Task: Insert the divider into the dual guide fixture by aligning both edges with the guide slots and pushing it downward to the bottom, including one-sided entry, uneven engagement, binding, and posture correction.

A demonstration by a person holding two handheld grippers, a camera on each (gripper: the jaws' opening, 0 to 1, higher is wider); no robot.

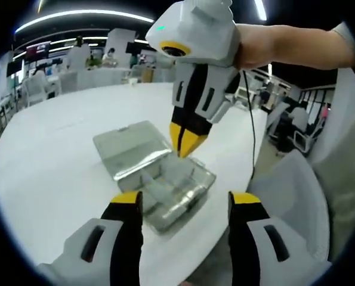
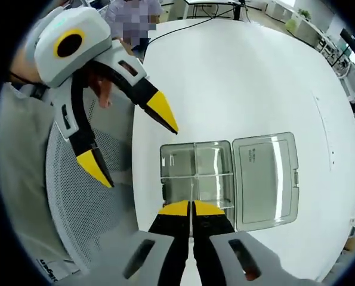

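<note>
A clear plastic compartment box (image 1: 186, 189) lies on the white table near its edge, with its lid (image 1: 128, 145) folded flat open. My right gripper (image 1: 186, 146) points down at the box from above, jaws shut. In the right gripper view the same gripper (image 2: 192, 207) is shut on a thin clear divider (image 2: 192, 192), seen edge-on as a fine line over the box's compartments (image 2: 195, 170). The lid (image 2: 265, 179) lies to the right there. My left gripper (image 1: 186, 202) is open, just short of the box and touching nothing. It hangs open at upper left (image 2: 132, 140) in the right gripper view.
The round white table (image 2: 243, 71) stretches wide and bare beyond the box. A grey mesh chair (image 2: 82, 196) stands at the table's edge beside the box, seen as (image 1: 296, 196) in the other view. Desks, chairs and people are in the far background.
</note>
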